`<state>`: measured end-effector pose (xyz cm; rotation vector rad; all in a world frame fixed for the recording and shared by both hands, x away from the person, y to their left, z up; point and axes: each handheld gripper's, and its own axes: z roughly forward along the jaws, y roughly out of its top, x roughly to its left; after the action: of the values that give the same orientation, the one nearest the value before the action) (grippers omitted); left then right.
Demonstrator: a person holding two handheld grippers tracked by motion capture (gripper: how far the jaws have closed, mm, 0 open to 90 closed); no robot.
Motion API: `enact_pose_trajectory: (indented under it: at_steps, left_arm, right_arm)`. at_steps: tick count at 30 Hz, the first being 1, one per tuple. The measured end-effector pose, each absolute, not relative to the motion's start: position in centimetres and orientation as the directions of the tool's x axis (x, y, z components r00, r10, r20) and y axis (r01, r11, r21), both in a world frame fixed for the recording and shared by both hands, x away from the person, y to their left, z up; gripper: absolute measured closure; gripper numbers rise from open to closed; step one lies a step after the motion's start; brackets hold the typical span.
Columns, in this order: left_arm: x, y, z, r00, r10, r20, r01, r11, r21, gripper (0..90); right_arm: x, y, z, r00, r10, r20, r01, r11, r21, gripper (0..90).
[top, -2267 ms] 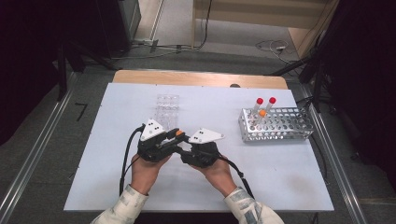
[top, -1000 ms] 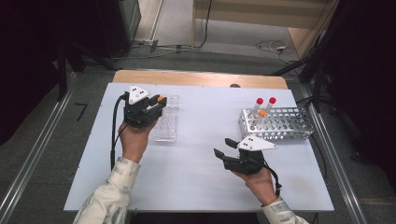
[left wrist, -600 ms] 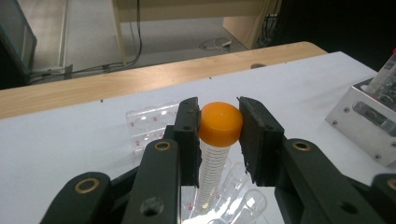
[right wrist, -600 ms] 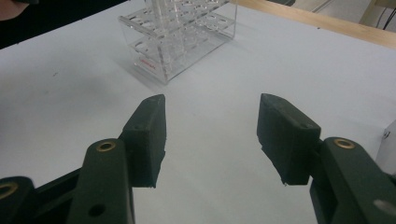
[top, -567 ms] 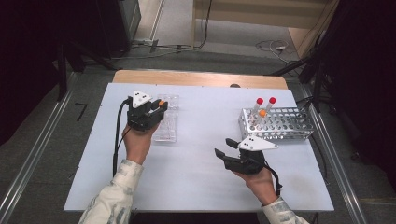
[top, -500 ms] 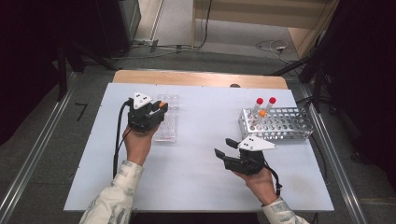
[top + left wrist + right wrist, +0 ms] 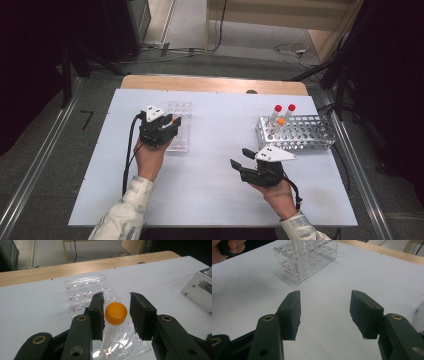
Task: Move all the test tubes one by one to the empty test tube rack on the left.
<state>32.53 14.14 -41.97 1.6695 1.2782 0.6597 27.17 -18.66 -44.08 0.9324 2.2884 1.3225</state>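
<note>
A clear tube with an orange cap (image 7: 115,313) stands upright in the clear plastic rack (image 7: 82,290) at the table's back left (image 7: 180,132). My left gripper (image 7: 116,307) sits around the cap (image 7: 175,120). Its jaws have just been opening, and the tube is still between them. A gap shows on the right side of the cap, and the left pad (image 7: 98,312) lies close beside it. Near the front right of the table, my right gripper (image 7: 240,159) stands open with nothing between its jaws (image 7: 324,307).
A metal rack (image 7: 300,132) at the back right holds two red-capped tubes (image 7: 278,108) and an orange-capped one (image 7: 281,120). Its corner shows in the left gripper view (image 7: 200,287). The clear rack (image 7: 307,262) lies ahead of the right gripper.
Both hands left the table's centre: the left went to the clear rack with the tube and sank over it. The right drew back to the front right and has held still since.
</note>
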Motion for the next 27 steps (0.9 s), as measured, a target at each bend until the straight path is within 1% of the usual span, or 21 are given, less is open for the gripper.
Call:
enact_pose_trajectory:
  at_steps: [2, 3, 4, 6, 9, 10, 16, 20, 24, 27]
  left_arm:
    - [32.3, 14.3, -41.8, 0.319, 0.941, -0.113, 0.458, -0.049, 0.887, 60.1]
    - [32.2, 14.4, -41.7, 0.318, 0.942, -0.112, 0.459, -0.049, 0.887, 57.0]
    - [32.0, 14.4, -41.6, 0.312, 0.943, -0.111, 0.457, -0.046, 0.888, 52.7]
    - [31.5, 14.5, -41.5, 0.294, 0.949, -0.119, 0.447, -0.027, 0.894, 39.7]
    - [30.7, 14.5, -41.5, 0.295, 0.946, -0.133, 0.439, -0.011, 0.898, 30.6]
    - [30.3, 14.5, -41.5, 0.298, 0.945, -0.133, 0.437, -0.011, 0.899, 28.9]
    - [28.8, 14.4, -41.3, 0.317, 0.939, -0.133, 0.429, -0.017, 0.903, 24.1]
    - [28.0, 14.0, -41.2, 0.338, 0.933, -0.124, 0.42, -0.032, 0.907, 22.5]
    - [27.8, 13.8, -41.2, 0.35, 0.928, -0.126, 0.416, -0.034, 0.909, 20.8]
    - [27.8, 13.6, -41.3, 0.354, 0.927, -0.125, 0.42, -0.038, 0.907, 20.8]
  right_arm:
    - [27.3, -18.9, -44.0, -0.718, 0.695, 0.029, 0.371, 0.347, 0.861, 40.0]
    - [27.4, -19.1, -44.0, -0.711, 0.702, 0.029, 0.374, 0.343, 0.862, 39.5]
    - [27.4, -19.3, -44.0, -0.706, 0.707, 0.028, 0.377, 0.342, 0.861, 38.8]
    - [27.7, -19.7, -44.0, -0.688, 0.726, 0.017, 0.378, 0.338, 0.862, 35.8]
    - [28.2, -20.5, -44.0, -0.651, 0.759, -0.003, 0.385, 0.335, 0.86, 33.5]
    - [28.3, -20.8, -44.0, -0.637, 0.771, -0.004, 0.393, 0.33, 0.858, 33.1]
    - [29.5, -23.1, -43.9, -0.544, 0.839, 0.003, 0.414, 0.265, 0.871, 33.0]
    - [30.4, -24.8, -43.8, -0.446, 0.895, 0.017, 0.431, 0.198, 0.88, 33.6]
    - [31.5, -25.9, -43.9, -0.373, 0.928, 0.015, 0.435, 0.16, 0.886, 38.0]
    - [32.5, -26.3, -44.1, -0.34, 0.94, 0.008, 0.438, 0.151, 0.886, 41.5]
